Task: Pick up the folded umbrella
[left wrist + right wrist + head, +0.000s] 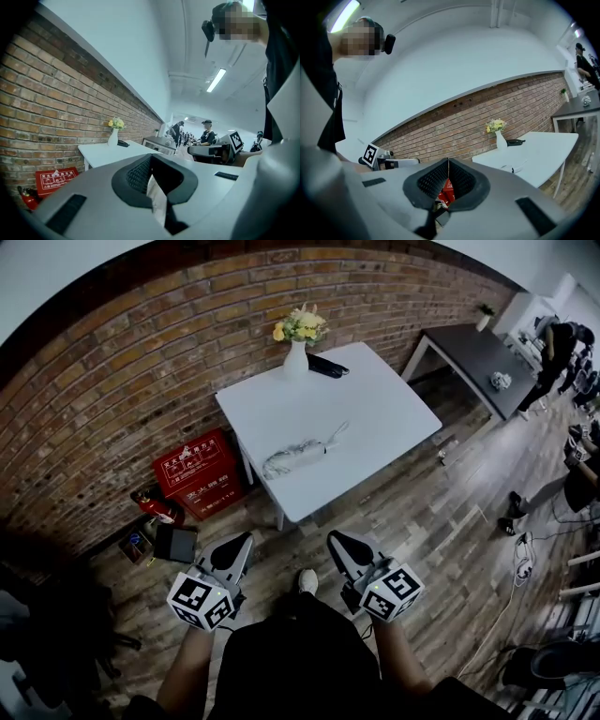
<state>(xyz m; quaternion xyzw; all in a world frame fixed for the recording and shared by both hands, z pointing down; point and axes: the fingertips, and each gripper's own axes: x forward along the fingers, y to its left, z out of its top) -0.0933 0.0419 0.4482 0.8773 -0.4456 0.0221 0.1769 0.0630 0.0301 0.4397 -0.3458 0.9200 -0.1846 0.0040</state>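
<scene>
The folded umbrella (298,456), silver-grey with a thin strap, lies on the white table (375,399) near its front left part. Both grippers are held close to the person's body, well short of the table's near edge. My left gripper (246,540) points toward the table with its jaws together and nothing between them (151,157). My right gripper (336,538) is beside it, also shut and empty (448,160). The table's top (543,145) shows ahead and to the right in the right gripper view.
A white vase with yellow flowers (296,357) and a black object (326,365) stand at the table's far edge by the brick wall. A red box (195,470), a fire extinguisher (157,505) and a black box (175,542) sit left of the table. A dark table (473,357) and people are at right.
</scene>
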